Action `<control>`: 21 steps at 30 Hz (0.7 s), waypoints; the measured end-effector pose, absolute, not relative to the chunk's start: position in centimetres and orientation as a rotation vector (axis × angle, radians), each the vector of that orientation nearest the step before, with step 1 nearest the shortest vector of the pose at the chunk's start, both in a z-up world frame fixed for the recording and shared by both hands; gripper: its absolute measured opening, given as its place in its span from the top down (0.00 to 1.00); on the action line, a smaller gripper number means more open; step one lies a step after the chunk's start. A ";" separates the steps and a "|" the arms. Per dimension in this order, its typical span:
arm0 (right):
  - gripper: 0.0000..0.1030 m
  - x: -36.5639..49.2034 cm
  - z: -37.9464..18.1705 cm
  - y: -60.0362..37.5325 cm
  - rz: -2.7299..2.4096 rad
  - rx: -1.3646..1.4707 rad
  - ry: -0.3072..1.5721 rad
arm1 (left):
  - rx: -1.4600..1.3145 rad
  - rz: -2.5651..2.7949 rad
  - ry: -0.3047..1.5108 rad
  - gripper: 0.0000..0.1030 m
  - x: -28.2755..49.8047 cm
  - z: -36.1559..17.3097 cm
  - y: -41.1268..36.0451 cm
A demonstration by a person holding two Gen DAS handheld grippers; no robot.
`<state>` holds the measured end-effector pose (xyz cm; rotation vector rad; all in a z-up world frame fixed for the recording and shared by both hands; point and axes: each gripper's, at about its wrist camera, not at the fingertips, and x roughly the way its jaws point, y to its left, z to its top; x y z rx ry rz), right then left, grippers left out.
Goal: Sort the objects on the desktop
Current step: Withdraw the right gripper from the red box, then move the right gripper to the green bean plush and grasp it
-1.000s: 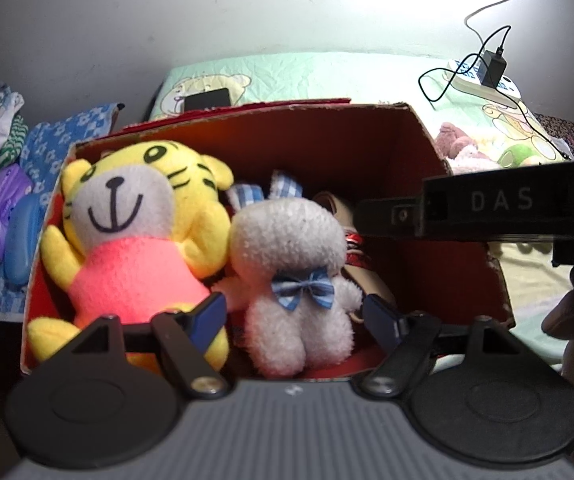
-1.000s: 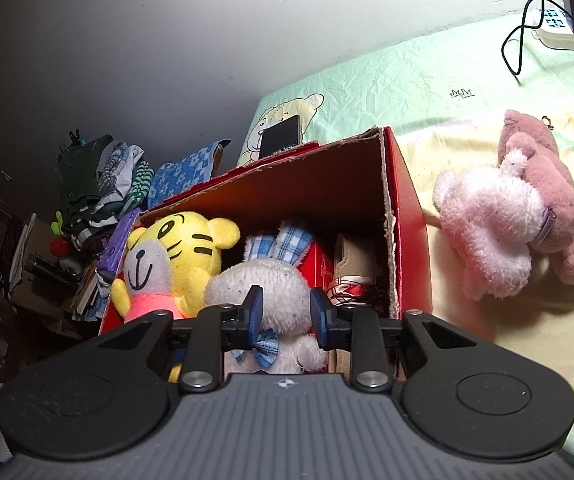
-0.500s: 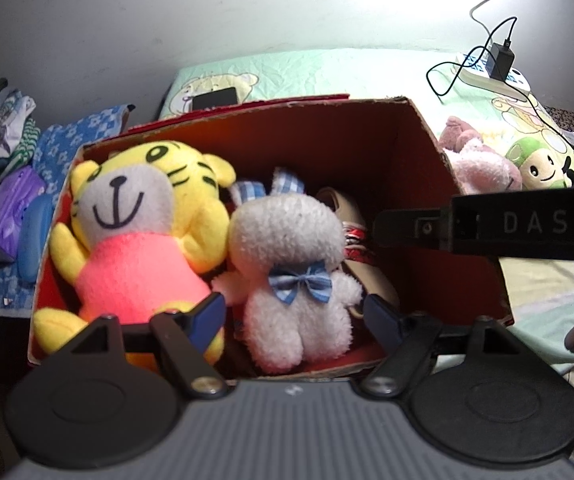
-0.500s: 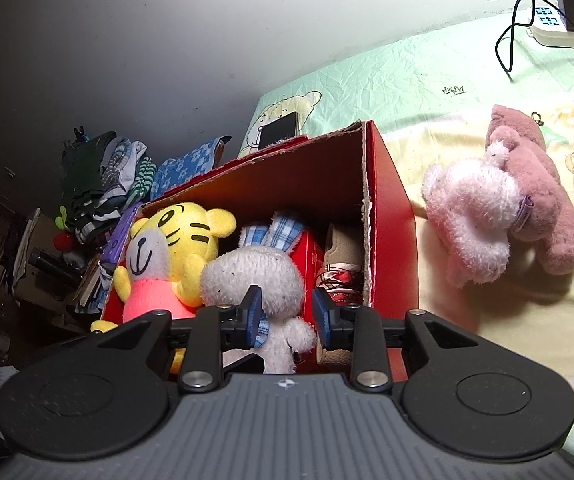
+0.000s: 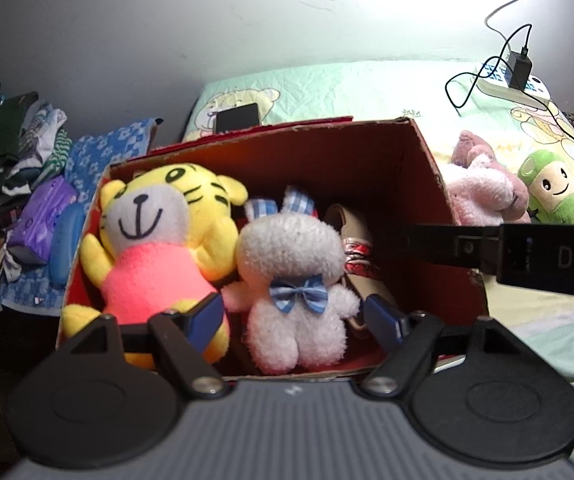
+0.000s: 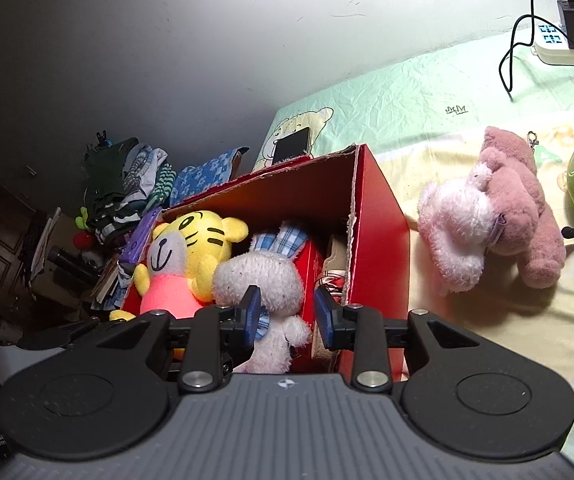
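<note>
Left wrist: a red box (image 5: 427, 184) sits on the green sheet (image 5: 347, 88), tiger (image 5: 159, 240) and bunny (image 5: 291, 280) inside; my left gripper (image 5: 295, 320) gapes, empty.

Right wrist: pink toy (image 6: 487, 216) beside the box (image 6: 383, 224); my right gripper (image 6: 287, 314), narrow, is opening, holding nothing.

Open red cardboard box (image 5: 427, 168) on the bed holds a yellow plush tiger in a pink shirt (image 5: 159, 240) and a white plush rabbit with a blue checked bow (image 5: 291, 280), side by side; pink plush bear (image 6: 487, 216) and green plush figure (image 5: 555, 188) lie outside on the sheet
</note>
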<state>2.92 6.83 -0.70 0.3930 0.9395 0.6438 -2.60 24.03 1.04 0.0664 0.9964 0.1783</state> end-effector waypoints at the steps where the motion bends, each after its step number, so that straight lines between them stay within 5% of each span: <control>1: 0.68 2.9 -0.6 6.4 0.646 0.393 0.936 | 0.067 0.183 0.994 0.22 -2.6 1.2 23.7; 21: 0.66 3.5 -1.4 -5.7 0.593 0.480 0.941 | 0.140 0.163 0.961 0.17 -1.0 2.6 11.8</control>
